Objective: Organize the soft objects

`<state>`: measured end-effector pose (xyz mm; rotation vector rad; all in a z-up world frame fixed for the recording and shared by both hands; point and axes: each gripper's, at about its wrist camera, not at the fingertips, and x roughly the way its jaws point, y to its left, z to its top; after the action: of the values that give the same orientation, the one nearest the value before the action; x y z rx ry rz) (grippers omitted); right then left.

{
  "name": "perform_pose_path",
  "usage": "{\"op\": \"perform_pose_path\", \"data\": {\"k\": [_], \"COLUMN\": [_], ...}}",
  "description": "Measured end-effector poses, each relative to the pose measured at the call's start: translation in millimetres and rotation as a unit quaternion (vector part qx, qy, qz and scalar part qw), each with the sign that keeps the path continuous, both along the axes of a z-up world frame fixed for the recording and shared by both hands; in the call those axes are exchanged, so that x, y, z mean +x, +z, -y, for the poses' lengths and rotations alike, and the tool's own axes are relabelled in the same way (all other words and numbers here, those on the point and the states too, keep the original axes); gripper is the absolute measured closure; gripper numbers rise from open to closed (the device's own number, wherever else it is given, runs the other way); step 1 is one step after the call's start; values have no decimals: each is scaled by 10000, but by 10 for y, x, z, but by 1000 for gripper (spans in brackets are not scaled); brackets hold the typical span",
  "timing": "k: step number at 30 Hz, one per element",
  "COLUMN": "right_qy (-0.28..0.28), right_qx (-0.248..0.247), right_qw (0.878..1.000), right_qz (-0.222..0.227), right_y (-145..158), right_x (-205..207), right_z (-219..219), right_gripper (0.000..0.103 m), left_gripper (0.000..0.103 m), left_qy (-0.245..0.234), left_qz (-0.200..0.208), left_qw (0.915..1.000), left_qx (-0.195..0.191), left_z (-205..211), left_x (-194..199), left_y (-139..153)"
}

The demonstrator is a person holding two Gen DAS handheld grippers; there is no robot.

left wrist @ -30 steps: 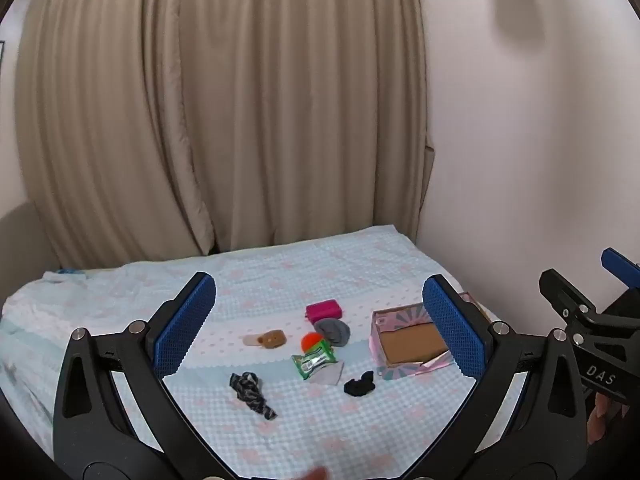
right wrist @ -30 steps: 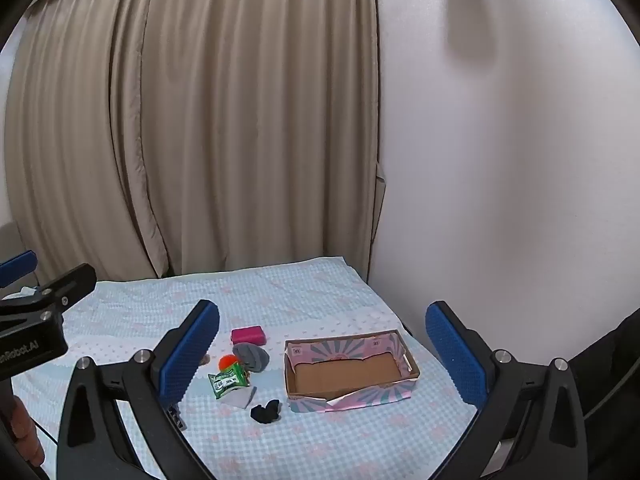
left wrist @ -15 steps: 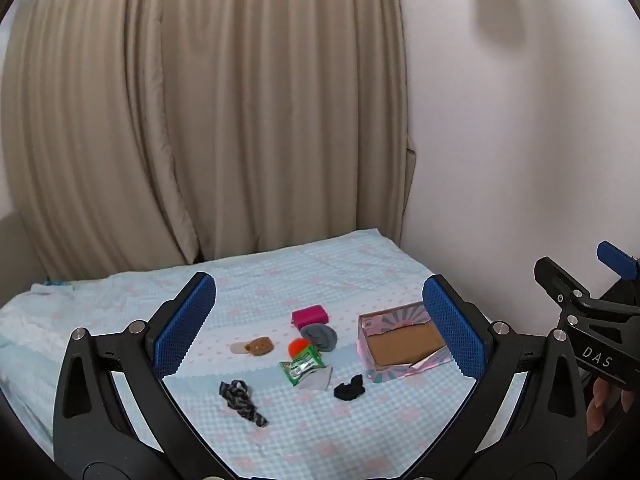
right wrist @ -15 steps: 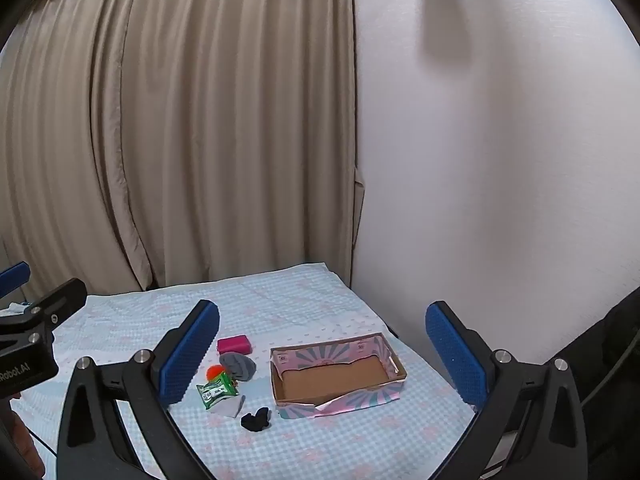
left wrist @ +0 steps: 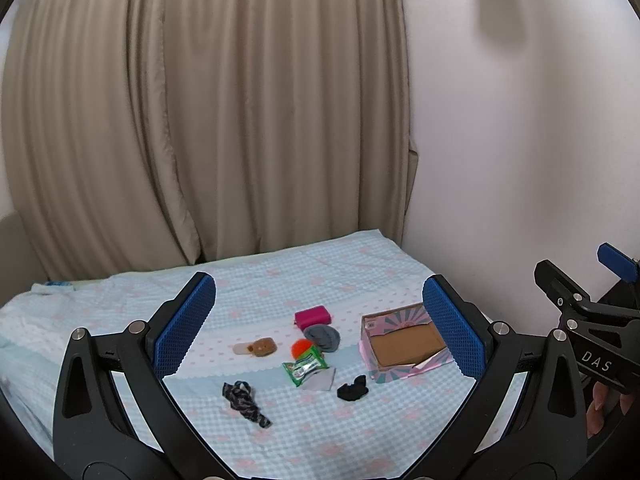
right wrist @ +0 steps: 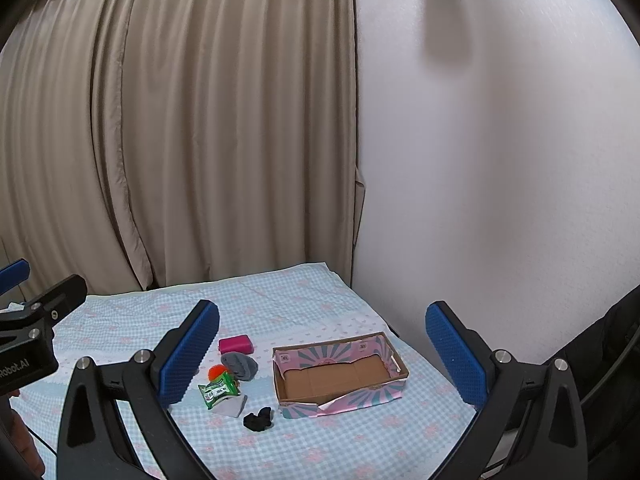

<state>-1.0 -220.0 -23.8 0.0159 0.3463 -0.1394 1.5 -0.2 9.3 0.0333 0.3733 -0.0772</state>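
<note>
tongs first: the left gripper (left wrist: 320,328) and the right gripper (right wrist: 322,354) both hang released, jaws spread wide, above the checked bedsheet (left wrist: 312,432), holding nothing. the cardboard box (right wrist: 340,376) with pink patterned walls sits on the sheet, its brown floor bare. left of the box lie a black scrunchie (right wrist: 258,419), a green snack packet (right wrist: 219,390), a grey knitted piece (right wrist: 240,365), an orange pom-pom (right wrist: 218,371) and a magenta pouch (right wrist: 236,344). farther left of the box: a brown plush (left wrist: 262,347) and a dark patterned cloth (left wrist: 244,398).
</note>
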Motion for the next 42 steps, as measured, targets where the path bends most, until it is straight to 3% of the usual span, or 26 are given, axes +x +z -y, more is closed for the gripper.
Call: {"op": "perform_pose_path", "data": {"k": [42], "right_qy": [-151], "right_qx": [48], "right_qw": [9998], "right_qz": [78], "right_y": [7], "right_x": [0], "right_z": [-25], "right_gripper": [0], "left_gripper": [0], "left_qy": [-22], "left_qz": [60], "left_qw": [10000], "left_qx": [49], "left_z": [-13], "left_x": [-41], "left_y": [-96]}}
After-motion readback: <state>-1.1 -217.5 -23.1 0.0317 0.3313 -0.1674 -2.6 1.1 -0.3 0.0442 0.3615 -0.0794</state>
